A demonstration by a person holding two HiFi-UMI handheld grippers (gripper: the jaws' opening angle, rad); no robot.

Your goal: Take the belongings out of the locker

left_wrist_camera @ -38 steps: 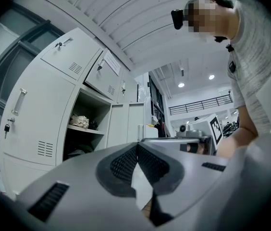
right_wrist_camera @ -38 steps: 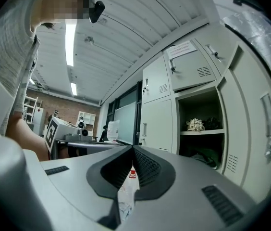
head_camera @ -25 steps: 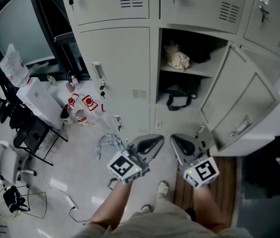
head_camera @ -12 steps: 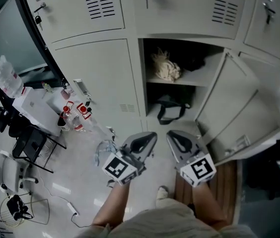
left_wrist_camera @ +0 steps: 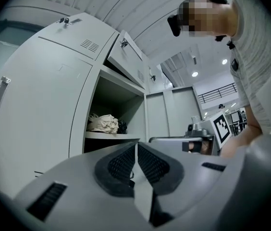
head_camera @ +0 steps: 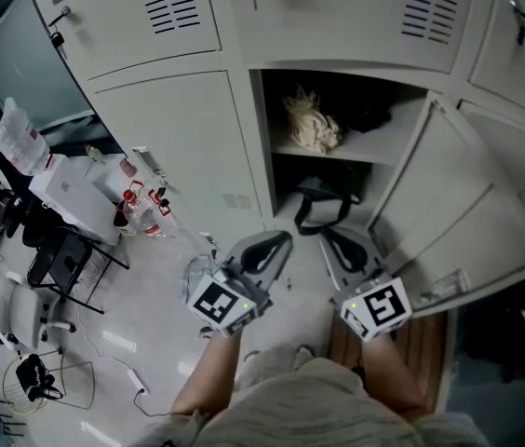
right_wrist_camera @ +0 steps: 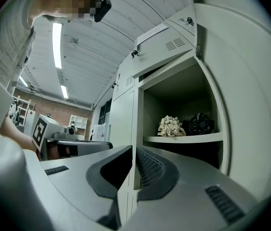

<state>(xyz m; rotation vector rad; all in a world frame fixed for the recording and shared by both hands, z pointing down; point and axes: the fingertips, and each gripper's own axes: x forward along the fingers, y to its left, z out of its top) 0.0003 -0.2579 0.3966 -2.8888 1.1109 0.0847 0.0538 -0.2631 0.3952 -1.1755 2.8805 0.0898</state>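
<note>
The open locker [head_camera: 342, 77] has a shelf. A cream bundled cloth [head_camera: 311, 128] and a dark item [head_camera: 367, 116] lie on the shelf. Under it sits a black bag [head_camera: 323, 208] with a loop handle. My left gripper [head_camera: 279, 242] and right gripper [head_camera: 329, 238] are side by side just in front of the lower compartment, both shut and empty. The left gripper view shows its jaws [left_wrist_camera: 135, 147] closed, with the cloth [left_wrist_camera: 103, 124] beyond them. In the right gripper view, the closed jaws [right_wrist_camera: 133, 150] sit below the cloth [right_wrist_camera: 170, 127] and the dark item [right_wrist_camera: 200, 124].
The locker door [head_camera: 458, 203] is swung open to the right. Closed lockers [head_camera: 179, 147] stand on the left and above. Bottles with red caps [head_camera: 146, 208] and a cluttered table [head_camera: 72, 180] are at the left. A wooden platform [head_camera: 425, 343] lies under the door.
The locker has come closer and more centred in the head view. Both grippers have stayed shut and side by side, edging towards the lower compartment.
</note>
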